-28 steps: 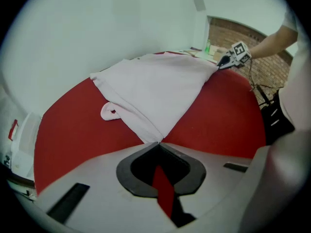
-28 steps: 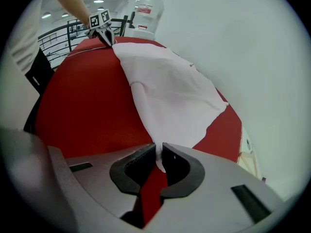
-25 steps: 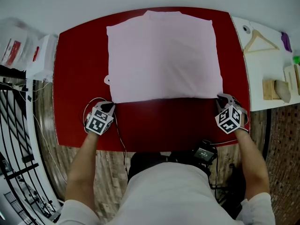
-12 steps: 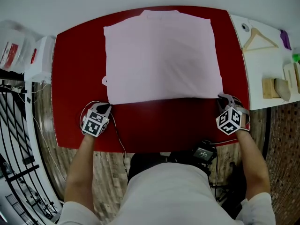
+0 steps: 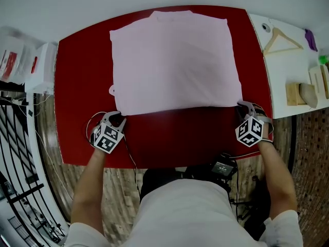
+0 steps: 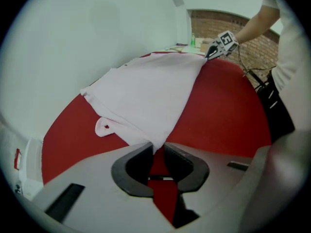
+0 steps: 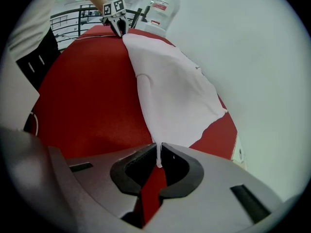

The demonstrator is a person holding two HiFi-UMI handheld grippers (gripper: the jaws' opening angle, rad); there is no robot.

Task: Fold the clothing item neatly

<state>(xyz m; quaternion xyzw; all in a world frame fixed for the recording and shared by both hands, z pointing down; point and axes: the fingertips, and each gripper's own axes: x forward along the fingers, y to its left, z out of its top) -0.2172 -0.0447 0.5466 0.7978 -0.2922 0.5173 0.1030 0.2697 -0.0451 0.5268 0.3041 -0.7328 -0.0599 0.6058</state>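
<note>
A pale pink garment [image 5: 175,60] lies flat, folded to a rough square, on the red table [image 5: 169,138]. My left gripper [image 5: 114,118] is at its near left corner. Its jaws are opening, and the corner's tip [image 6: 156,142] lies loose at their mouth with red table showing in the gap behind it [image 6: 158,152]. My right gripper [image 5: 243,107] is at the near right corner, shut on a thin strip of the cloth's edge [image 7: 158,154]. Across the garment [image 7: 170,91], the left gripper [image 7: 118,25] shows in the right gripper view.
A white side table [image 5: 288,66] at the right carries a wooden hanger [image 5: 280,40] and wooden blocks [image 5: 300,94]. White boxes [image 5: 38,60] and a black railing [image 5: 15,163] stand at the left. A cable loops beside the left gripper [image 5: 92,125]. A black device [image 5: 223,167] hangs at the person's waist.
The left gripper's jaws have parted at the near left corner after drawing a little toward the table's front edge. The right gripper has stayed at the near right corner.
</note>
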